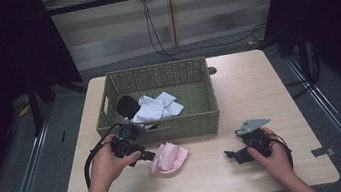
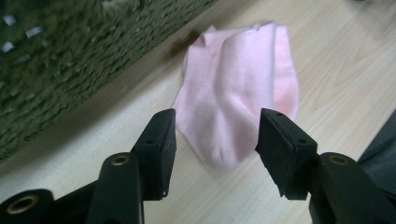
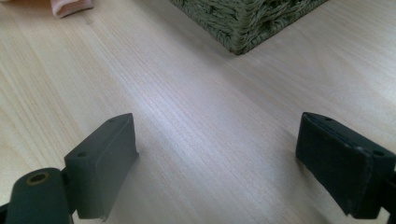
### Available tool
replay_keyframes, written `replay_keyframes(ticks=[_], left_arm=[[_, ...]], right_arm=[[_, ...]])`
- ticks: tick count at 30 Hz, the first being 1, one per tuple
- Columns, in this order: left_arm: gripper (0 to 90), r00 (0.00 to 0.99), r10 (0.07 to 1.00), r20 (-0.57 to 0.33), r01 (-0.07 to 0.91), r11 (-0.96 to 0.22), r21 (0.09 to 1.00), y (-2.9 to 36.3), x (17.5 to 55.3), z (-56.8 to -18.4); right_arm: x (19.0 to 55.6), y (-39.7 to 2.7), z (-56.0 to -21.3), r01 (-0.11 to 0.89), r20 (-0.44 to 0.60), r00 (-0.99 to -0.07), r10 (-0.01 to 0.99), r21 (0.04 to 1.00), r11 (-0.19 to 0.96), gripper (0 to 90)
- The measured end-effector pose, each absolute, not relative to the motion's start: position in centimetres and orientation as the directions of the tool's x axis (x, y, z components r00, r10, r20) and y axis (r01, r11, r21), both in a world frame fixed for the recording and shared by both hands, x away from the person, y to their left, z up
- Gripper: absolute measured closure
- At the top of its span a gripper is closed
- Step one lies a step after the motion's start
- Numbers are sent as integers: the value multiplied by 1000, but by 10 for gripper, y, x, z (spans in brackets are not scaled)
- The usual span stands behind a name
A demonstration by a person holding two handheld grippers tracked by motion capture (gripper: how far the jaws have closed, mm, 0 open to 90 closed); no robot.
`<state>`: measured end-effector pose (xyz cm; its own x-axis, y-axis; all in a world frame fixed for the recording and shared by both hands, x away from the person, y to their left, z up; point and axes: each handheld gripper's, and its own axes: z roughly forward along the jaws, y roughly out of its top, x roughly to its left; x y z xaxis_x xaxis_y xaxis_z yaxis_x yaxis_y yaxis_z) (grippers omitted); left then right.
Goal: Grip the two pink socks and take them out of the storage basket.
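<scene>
- High view: a pink sock (image 1: 168,158) lies on the table (image 1: 238,86) just in front of the green basket (image 1: 202,122), with the left gripper (image 1: 142,155) right beside it on its left.
- Left gripper view: the jaws stand about half open, nothing between the pads; the sock sits just ahead of them, its rounded near end centred in the gap and its long axis running away from the gripper.
- Right gripper (image 1: 231,155) rests well apart from the sock, jaws wide open and empty over bare wood.
- Likely next move: the left gripper, being nearer, eases forward and closes on the sock's near end.
</scene>
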<state>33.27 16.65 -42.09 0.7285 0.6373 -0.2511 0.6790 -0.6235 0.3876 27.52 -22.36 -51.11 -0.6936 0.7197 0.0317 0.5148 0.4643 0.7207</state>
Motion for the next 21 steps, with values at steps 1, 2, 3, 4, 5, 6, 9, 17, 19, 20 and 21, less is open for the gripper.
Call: replay_keyframes(ticks=[1, 2, 3, 4, 5, 6, 9, 17, 19, 20, 21], left_arm=[[471, 724, 641, -255, 684, -618, 388, 168, 332, -426], [471, 724, 641, -255, 684, -618, 388, 168, 332, -426], [471, 723, 640, -258, 685, -617, 387, 168, 332, -429], [471, 721, 642, -259, 687, -615, 388, 169, 332, -431], [470, 715, 644, -272, 694, -608, 386, 170, 331, -436], [470, 715, 644, -272, 694, -608, 386, 170, 331, -436], [466, 715, 646, -268, 694, -607, 387, 171, 330, -442], [460, 728, 638, -248, 676, -611, 413, 175, 326, -454], [460, 739, 631, -236, 661, -613, 433, 176, 324, -457], [457, 744, 627, -231, 656, -619, 431, 177, 324, -457], [451, 745, 628, -227, 654, -617, 438, 178, 323, -458]], right_arm=[[275, -224, -511, 515, 32, -693, 720, 721, 464, 117], [275, -224, -511, 515, 32, -693, 720, 721, 464, 117], [275, -224, -511, 515, 32, -693, 720, 721, 464, 116], [275, -224, -511, 514, 31, -694, 720, 721, 464, 116], [275, -224, -511, 515, 32, -693, 720, 721, 464, 117], [275, -224, -511, 515, 32, -693, 720, 721, 464, 117], [275, -224, -511, 515, 32, -693, 720, 721, 464, 117], [275, -224, -511, 516, 33, -693, 720, 721, 463, 117], [275, -224, -511, 515, 32, -693, 720, 721, 464, 117], [275, -224, -511, 515, 32, -693, 720, 721, 464, 117], [275, -224, -511, 514, 31, -694, 719, 721, 464, 117]])
